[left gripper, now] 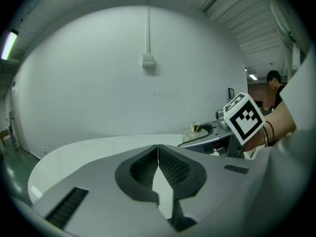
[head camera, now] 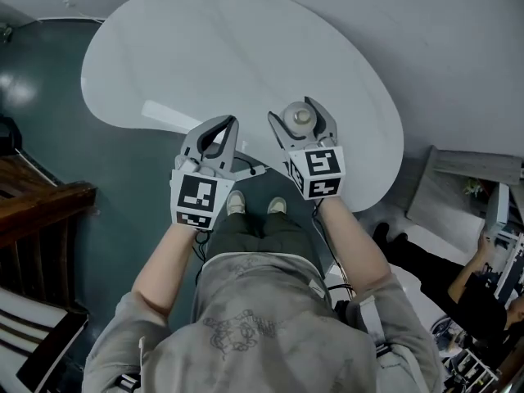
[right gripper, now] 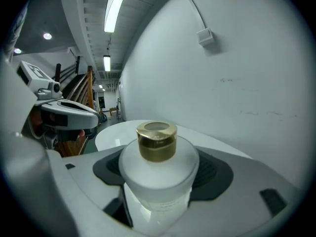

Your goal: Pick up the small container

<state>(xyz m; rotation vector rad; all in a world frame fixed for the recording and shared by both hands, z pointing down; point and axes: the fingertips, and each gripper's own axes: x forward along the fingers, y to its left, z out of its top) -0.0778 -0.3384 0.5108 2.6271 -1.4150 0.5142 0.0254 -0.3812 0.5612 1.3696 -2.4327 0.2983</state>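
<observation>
right gripper view: the small container (right gripper: 158, 174) (a frosted white bottle with a gold cap (right gripper: 157, 141)) stands between the dark pads (right gripper: 213, 171), which sit against its sides; the right gripper (head camera: 301, 115) is clamped on it.
left gripper view: the left gripper (left gripper: 158, 158) has its ribbed pads closed tip to tip with nothing between them.
head view: both grippers hang side by side, a little apart, over the near edge of the pale table (head camera: 205, 56); the container is in the one on the person's right.
axis: the bottle is upright, its long axis crossing the jaws at right angles, with the cap above them and the body below.
base: no view shows it, so whether it has left the table cannot be told.
step in hand: the grasp looks made; the lift is what remains to confirm.
next move: likely a straight rise along the bottle's own axis, jaws kept level — a tilt could let the smooth body slide.
nearer hand: the right, already on it; the left seems to have no part here.
</observation>
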